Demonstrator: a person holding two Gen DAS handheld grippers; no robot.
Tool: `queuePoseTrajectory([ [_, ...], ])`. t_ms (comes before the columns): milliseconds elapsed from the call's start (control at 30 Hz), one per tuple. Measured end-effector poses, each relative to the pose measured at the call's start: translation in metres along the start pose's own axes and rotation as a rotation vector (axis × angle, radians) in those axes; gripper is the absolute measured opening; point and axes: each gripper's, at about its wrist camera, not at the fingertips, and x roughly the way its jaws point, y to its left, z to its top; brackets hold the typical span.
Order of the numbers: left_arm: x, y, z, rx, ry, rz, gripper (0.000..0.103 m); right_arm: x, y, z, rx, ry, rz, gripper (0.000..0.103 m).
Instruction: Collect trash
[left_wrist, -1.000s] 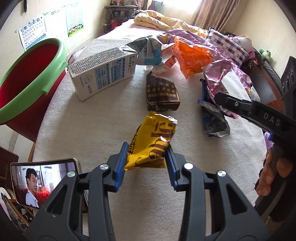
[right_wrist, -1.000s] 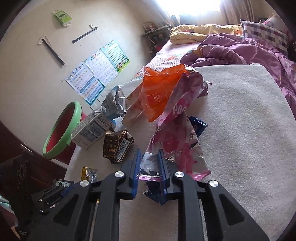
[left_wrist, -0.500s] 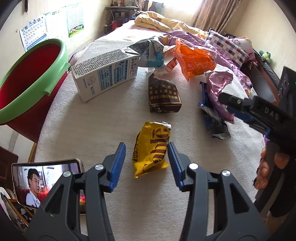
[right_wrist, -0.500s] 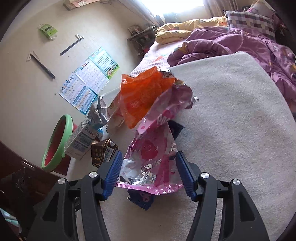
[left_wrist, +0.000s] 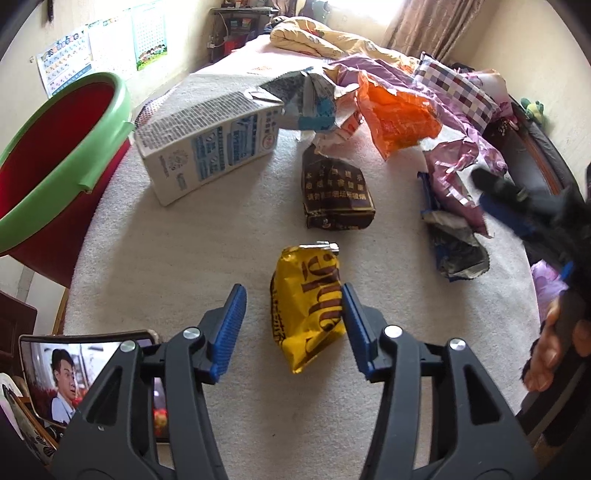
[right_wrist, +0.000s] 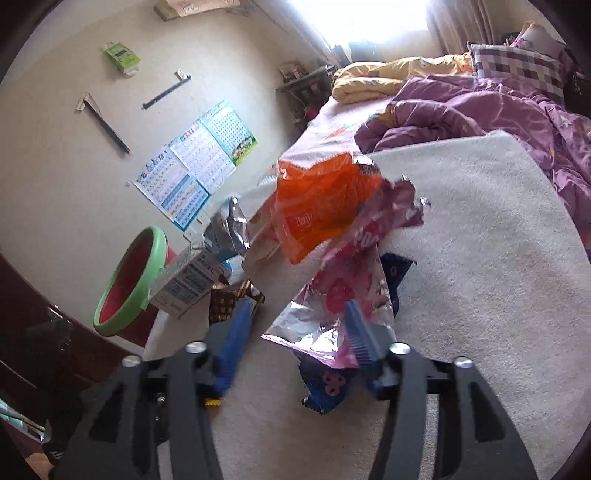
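A yellow snack bag (left_wrist: 308, 304) lies on the beige blanket (left_wrist: 184, 251) between the fingers of my open left gripper (left_wrist: 293, 325), touching the right finger. My right gripper (right_wrist: 295, 332) is open around the near end of a pink foil wrapper (right_wrist: 332, 310), which lies over a dark blue wrapper (right_wrist: 328, 387). An orange bag (right_wrist: 314, 210), a brown packet (left_wrist: 334, 192) and a white milk carton (left_wrist: 210, 140) lie further back. A red basin with a green rim (left_wrist: 48, 155) stands at the left.
A phone playing video (left_wrist: 74, 369) sits at the blanket's near left edge. A purple quilt (right_wrist: 480, 110), a yellow quilt (right_wrist: 388, 77) and a checked pillow (left_wrist: 458, 96) lie at the back and right. My right hand (left_wrist: 554, 332) shows in the left wrist view.
Both grippers have opened. The left one let go of the yellow snack bag, which now lies on the blanket. The right one released the pink wrapper and shifted.
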Motion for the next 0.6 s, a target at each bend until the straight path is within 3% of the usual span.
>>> queuePoseTrajectory([
  [100,0.005,-0.002,0.001,0.009,0.01,0.009,0.031,0.002,-0.001,0.006,-0.013,-0.01,-0.071,0.071],
  [333,-0.004,-0.004,0.001,0.014,-0.036,-0.012,0.031,0.029,-0.023,0.001,0.041,0.075,-0.141,0.072],
  [467,-0.01,-0.002,0.0,0.009,-0.049,-0.01,0.031,0.035,-0.029,-0.005,0.059,0.099,-0.126,0.072],
  [500,-0.011,-0.001,0.0,0.008,-0.052,-0.008,0.031,0.035,-0.029,-0.006,0.063,0.102,-0.119,0.07],
  [600,-0.012,-0.001,-0.001,0.005,-0.052,0.005,0.031,0.03,-0.027,-0.005,0.071,0.087,-0.081,0.05],
])
